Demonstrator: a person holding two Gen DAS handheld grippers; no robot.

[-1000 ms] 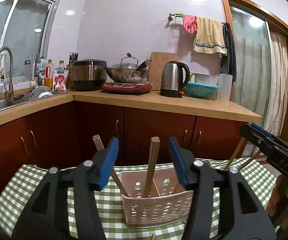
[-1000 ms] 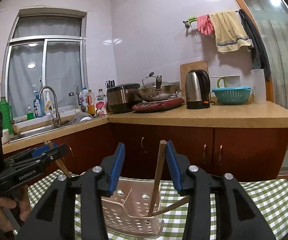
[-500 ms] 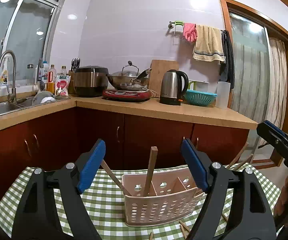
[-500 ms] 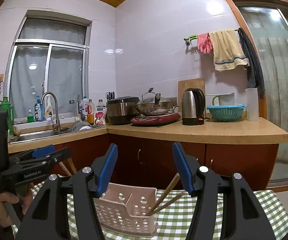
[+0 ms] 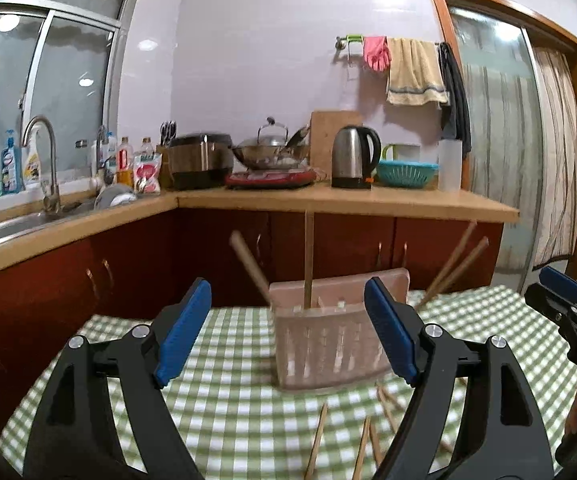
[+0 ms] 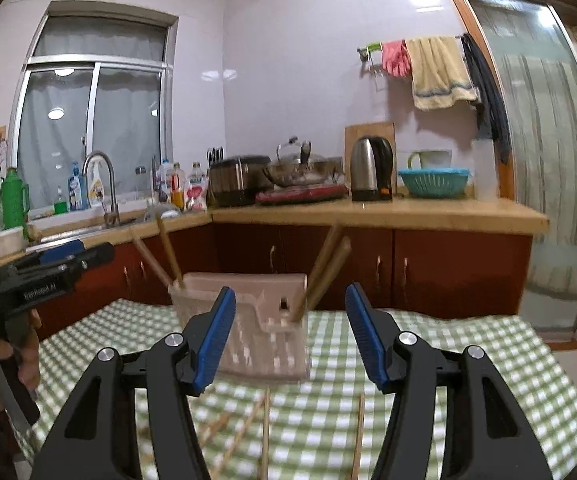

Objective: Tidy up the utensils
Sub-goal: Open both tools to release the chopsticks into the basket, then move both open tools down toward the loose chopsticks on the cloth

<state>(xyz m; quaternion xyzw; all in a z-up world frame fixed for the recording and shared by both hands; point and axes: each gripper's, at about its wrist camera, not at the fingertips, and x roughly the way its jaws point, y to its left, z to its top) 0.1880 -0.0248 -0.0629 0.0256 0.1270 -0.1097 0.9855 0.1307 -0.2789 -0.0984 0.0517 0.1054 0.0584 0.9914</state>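
A pale pink perforated utensil basket stands on the green checked tablecloth. Several wooden chopsticks stick up out of it, one upright and others leaning left and right. More chopsticks lie loose on the cloth in front of it. My left gripper is open, a little short of the basket, with nothing pressed between its blue pads. My right gripper is open too, facing the basket from the other side, with loose chopsticks below it. Each gripper shows at the edge of the other's view.
Behind the table runs a wooden counter over dark red cabinets, carrying a kettle, a wok, a rice cooker and a teal colander. A sink with a tap is at the left. A person's hand holds the left gripper's handle.
Both grippers have widened their jaws and drawn back from the basket. The chopsticks that stood between their pads now rest in the basket. Loose chopsticks on the cloth have come into view.
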